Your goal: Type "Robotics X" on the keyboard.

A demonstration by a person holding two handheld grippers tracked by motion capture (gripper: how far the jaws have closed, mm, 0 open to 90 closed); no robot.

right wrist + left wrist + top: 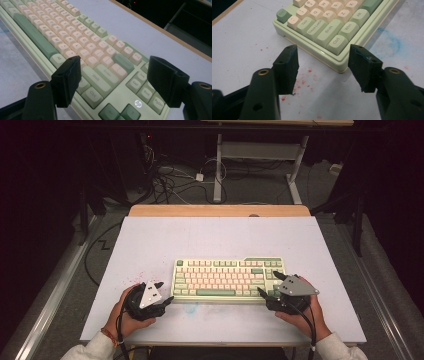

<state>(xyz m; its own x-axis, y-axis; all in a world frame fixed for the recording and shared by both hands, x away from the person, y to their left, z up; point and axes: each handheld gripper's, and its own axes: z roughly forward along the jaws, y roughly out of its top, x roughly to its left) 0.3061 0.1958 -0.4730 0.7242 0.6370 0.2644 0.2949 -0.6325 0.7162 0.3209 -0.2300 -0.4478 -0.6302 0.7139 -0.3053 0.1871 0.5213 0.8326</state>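
A pale green keyboard with cream and green keys lies near the front middle of the white table. My left gripper rests just off its front left corner. In the left gripper view the left gripper stands open, and the corner of the keyboard by the Ctrl key sits just beyond the tips. My right gripper hovers at the keyboard's front right corner. In the right gripper view the right gripper is open with nothing held, above the keyboard near the Enter and arrow keys.
The white table top has a wooden strip along its far edge. Red specks and a blue smear mark the surface near the keyboard's left corner. Cables and desk legs lie on the floor beyond.
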